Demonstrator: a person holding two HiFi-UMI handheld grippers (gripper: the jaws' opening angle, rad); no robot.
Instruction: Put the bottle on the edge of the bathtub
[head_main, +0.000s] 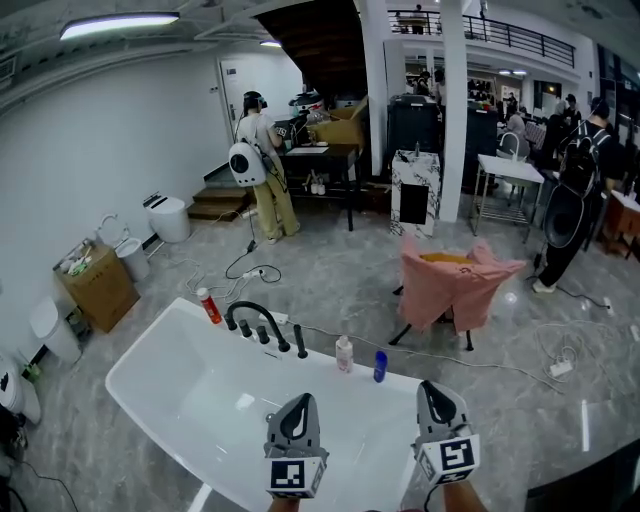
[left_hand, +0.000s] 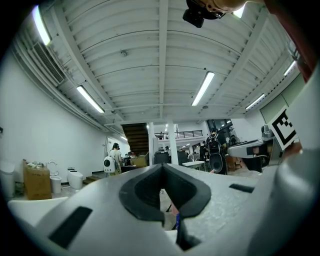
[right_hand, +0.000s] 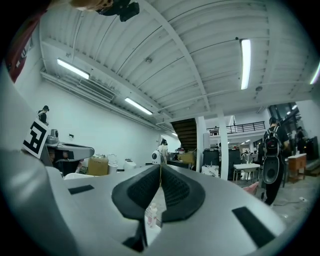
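Note:
A white bathtub (head_main: 150, 385) lies below me, with a black faucet (head_main: 258, 322) on its far rim. On that rim stand a red bottle (head_main: 209, 306), a white bottle (head_main: 344, 354) and a small blue bottle (head_main: 380, 366). My left gripper (head_main: 299, 402) hovers over the tub's near side, jaws shut with nothing between them. My right gripper (head_main: 433, 388) is beside it, also shut and empty, short of the blue bottle. In the right gripper view the white bottle (right_hand: 152, 215) shows below the closed jaws of the right gripper (right_hand: 160, 167). The left gripper (left_hand: 162, 167) has the blue bottle (left_hand: 176, 220) just beneath it.
A chair draped in pink cloth (head_main: 455, 285) stands behind the tub, with cables (head_main: 250, 270) on the floor. A cardboard box (head_main: 97, 285) and white toilets (head_main: 170, 216) line the left wall. People (head_main: 262, 165) stand further back.

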